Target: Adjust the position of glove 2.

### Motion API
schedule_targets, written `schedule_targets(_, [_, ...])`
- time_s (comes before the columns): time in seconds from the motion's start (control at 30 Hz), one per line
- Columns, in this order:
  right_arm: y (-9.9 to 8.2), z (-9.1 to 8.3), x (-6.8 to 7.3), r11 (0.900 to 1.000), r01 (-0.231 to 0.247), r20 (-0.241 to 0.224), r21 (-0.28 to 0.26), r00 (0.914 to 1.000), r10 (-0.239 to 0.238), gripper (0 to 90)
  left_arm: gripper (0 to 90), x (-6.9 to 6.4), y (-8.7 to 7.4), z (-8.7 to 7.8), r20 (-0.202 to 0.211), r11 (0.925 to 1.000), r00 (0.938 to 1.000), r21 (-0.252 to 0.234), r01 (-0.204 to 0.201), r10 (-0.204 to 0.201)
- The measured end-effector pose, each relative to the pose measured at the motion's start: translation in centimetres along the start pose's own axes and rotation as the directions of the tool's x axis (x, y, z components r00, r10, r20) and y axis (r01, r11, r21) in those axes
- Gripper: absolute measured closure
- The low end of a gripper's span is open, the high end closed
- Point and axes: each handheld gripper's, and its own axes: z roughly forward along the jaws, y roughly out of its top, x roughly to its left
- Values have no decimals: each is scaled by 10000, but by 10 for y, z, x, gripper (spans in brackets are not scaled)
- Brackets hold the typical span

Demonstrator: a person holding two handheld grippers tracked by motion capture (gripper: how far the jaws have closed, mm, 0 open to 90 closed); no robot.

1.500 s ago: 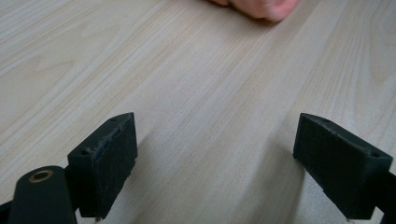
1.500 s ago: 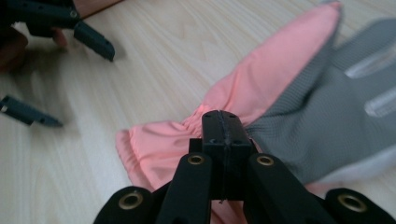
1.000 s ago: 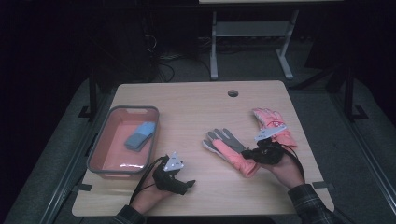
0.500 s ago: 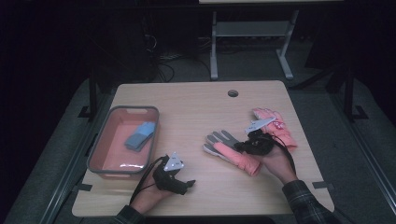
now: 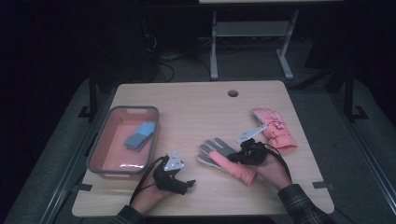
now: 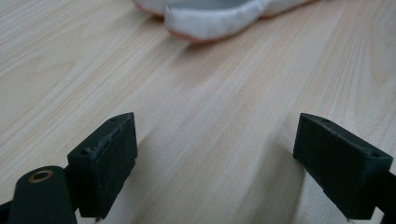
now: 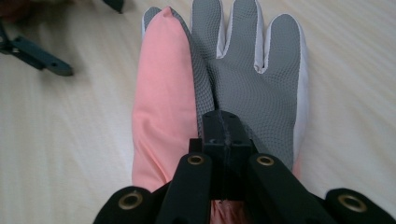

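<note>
A pink glove with a grey palm [image 5: 215, 154] lies palm up at the table's middle right, its pink thumb folded over the palm [image 7: 252, 84]. My right gripper [image 5: 238, 156] is over its palm, jaws shut together [image 7: 225, 122] with the tips down on the grey fabric; I cannot tell whether any fabric is pinched. The second pink glove [image 5: 273, 128] lies back up farther right. My left gripper [image 5: 189, 184] rests near the front edge, jaws wide open [image 6: 215, 158] over bare wood, pointing toward the glove's white edge [image 6: 210, 23].
A grey-rimmed bin [image 5: 122, 109] with a pinkish inside stands at the left and holds a blue folded item [image 5: 139, 135]. A cable hole [image 5: 233, 93] sits near the table's far edge. The left gripper's jaw [image 7: 42, 58] shows beyond the glove.
My right gripper has moved left, from between the two gloves onto the palm of the nearer one. The left gripper has stayed put.
</note>
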Motion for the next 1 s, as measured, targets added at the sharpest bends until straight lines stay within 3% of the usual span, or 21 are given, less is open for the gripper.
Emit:
schedule_targets(0.23, [4, 7, 27, 9998, 32, -184, 207, 9998, -28, 899, 127, 0, 0, 0, -19, 10000, 10000, 16, -55, 55])
schedule_targets(0.5, [8, 11, 46, 9997, 93, -444, 236, 9990, -83, 878, 127, 0, 0, 0, -4, 10000, 10000, 12, -31, 31])
schedule_targets(0.67, [9, -5, 34, 9994, -83, -458, -325, 9989, 68, 842, 127, 0, 0, 0, -6, 10000, 10000, -76, 31, -31])
schedule_targets(0.87, [9, -31, 3, 9945, -345, 416, -988, 9984, 387, 897, 127, 0, 0, 0, 10, 10000, 10000, -12, -7, 7])
schedule_targets(1.0, [6, -48, -27, 9862, -723, 995, -1489, 9912, 877, 898, 127, 0, 0, 0, 17, 10000, 10000, 6, -30, 30])
